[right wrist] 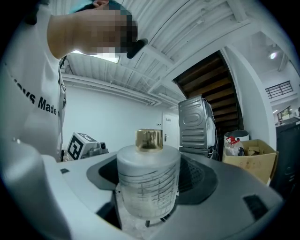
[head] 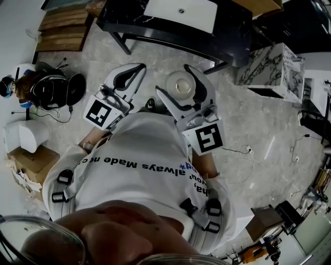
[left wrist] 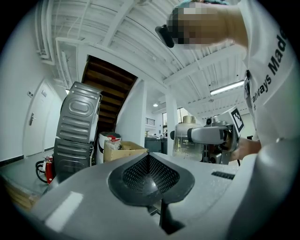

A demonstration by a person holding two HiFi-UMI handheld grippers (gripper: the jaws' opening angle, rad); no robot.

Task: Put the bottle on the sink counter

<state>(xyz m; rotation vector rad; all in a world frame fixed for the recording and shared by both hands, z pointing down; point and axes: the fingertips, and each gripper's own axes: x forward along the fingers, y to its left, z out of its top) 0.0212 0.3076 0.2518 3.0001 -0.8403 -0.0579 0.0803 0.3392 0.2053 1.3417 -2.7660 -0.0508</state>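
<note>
The bottle (right wrist: 148,180) is gripped upright by the right tool (head: 176,82), the sink worktop (head: 129,15) lying ahead; the left tool (head: 139,68) is closed, empty.

Bottle (right wrist: 147,187) frosted translucent, cap (right wrist: 149,139) glossy gold metal; floor (head: 258,124) polished marble-like stone.

Frosted bottle (right wrist: 147,187), gold cap (right wrist: 149,139), black counter (head: 124,18)

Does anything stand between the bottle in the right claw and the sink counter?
Nothing visible does. The right claw grips the bottle, and the head view shows only bare floor between it and the sink counter ahead. The left claw is shut, empty and off to one side.
</note>
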